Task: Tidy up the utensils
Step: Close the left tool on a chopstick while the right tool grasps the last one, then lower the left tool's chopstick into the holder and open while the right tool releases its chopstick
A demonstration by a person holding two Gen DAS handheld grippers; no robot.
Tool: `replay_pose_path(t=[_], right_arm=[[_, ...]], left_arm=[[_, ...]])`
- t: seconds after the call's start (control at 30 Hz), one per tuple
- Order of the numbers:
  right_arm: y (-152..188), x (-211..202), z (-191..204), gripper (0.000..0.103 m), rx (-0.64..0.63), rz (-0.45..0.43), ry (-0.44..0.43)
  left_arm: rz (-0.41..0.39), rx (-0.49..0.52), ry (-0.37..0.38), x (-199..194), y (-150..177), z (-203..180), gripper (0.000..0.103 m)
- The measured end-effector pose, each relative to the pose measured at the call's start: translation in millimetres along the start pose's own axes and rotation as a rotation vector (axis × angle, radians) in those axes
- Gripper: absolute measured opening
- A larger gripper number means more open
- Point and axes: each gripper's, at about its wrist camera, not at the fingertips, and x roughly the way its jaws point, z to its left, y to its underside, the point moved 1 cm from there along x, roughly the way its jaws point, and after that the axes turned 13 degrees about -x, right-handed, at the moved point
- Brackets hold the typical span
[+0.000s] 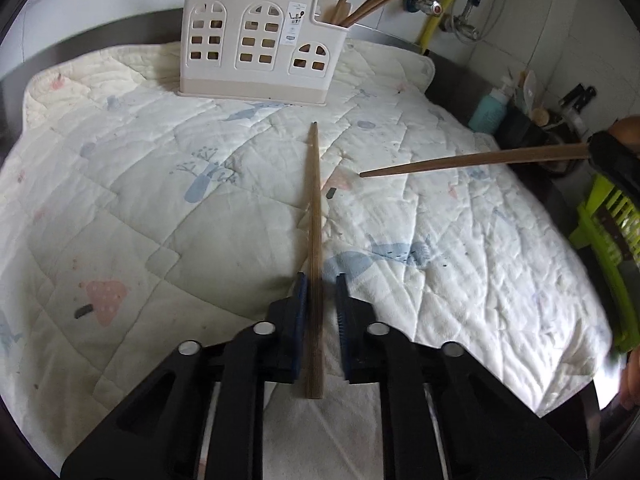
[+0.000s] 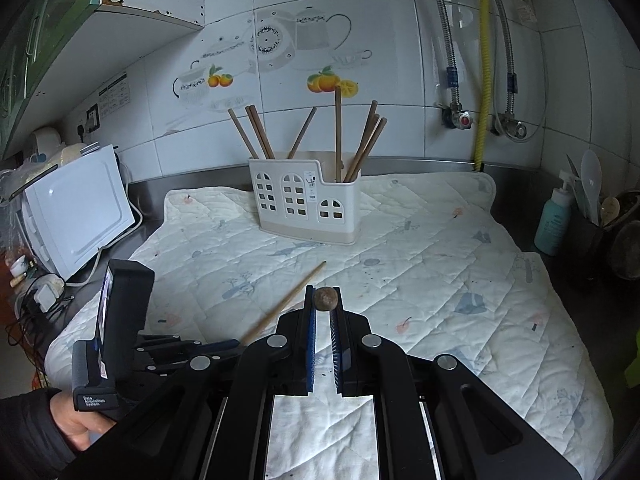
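A white house-shaped utensil holder [image 1: 260,42] stands at the far side of a quilted mat [image 1: 140,200], with several wooden chopsticks in it; it also shows in the right wrist view [image 2: 306,202]. My left gripper [image 1: 322,280] is around a wooden chopstick [image 1: 315,216] that points toward the holder; the left pad touches it, with a small gap on the right. My right gripper [image 2: 323,292] is shut on another chopstick, seen end-on [image 2: 325,299] between its pads. That chopstick [image 1: 472,162] reaches in from the right in the left wrist view.
A white appliance [image 2: 76,216] with cables stands on the left counter. A teal bottle [image 2: 554,220] and a dark pot of utensils [image 2: 592,216] stand at the right. A green rack [image 1: 612,248] sits at the mat's right edge. Pipes and valves run down the tiled wall.
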Motion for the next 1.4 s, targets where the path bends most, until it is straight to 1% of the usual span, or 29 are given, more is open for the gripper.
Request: replay_pose_path(t=[0.03, 0.1, 0.27, 0.43, 0.67, 0.77, 0.9, 1.0, 1.17, 1.27, 1.4], right_arm=[[0.0, -0.4, 0.0, 0.007, -0.001, -0.001, -0.001], [-0.8, -2.8, -0.7, 0.007, -0.003, -0.008, -0.003], [-8.8, -9.4, -3.4, 0.007, -0.015, -0.025, 0.004], [-23.2, -14.0, -7.7, 0.007, -0.023, -0.05, -0.012], [-58.4, -19.1, -15.1, 0.007, -0.034, -0.104, -0.06], [-72.8, -16.8, -15.1, 0.007, -0.052, -0.11, -0.081], [-99.5, -7.6, -15.8, 0.007, -0.095, -0.119, -0.097], [-124.6, 1.1, -18.9, 0.007, -0.116, -0.133, -0.105], [-171.7, 17.1, -25.4, 0.007, -0.16, -0.171, -0.076], [-193.5, 29.5, -27.6, 0.007, -0.189, -0.186, -0.049], [-211.9, 54.0, -33.5, 0.007, -0.205, -0.174, -0.018]], left_arm=[[0.0, 0.005, -0.008, -0.8, -0.2, -0.7, 0.006], [-0.006, -0.007, 0.007, -5.0, -2.7, 0.6, 0.006], [-0.064, 0.008, 0.015, -20.7, -12.6, 0.8, 0.006], [-0.175, 0.019, 0.041, -46.7, -27.8, 0.1, 0.006], [-0.273, 0.033, 0.077, -68.9, -49.8, -3.3, 0.006], [-0.275, 0.035, 0.094, -70.2, -57.5, -3.3, 0.006], [-0.276, 0.06, 0.088, -73.4, -69.9, -4.9, 0.006], [-0.284, 0.068, 0.098, -79.2, -83.8, -5.1, 0.006], [-0.303, 0.083, 0.099, -85.3, -110.1, -5.5, 0.006], [-0.309, 0.099, 0.098, -85.8, -123.4, -7.7, 0.006], [-0.328, 0.118, 0.097, -90.3, -139.8, -13.3, 0.005]])
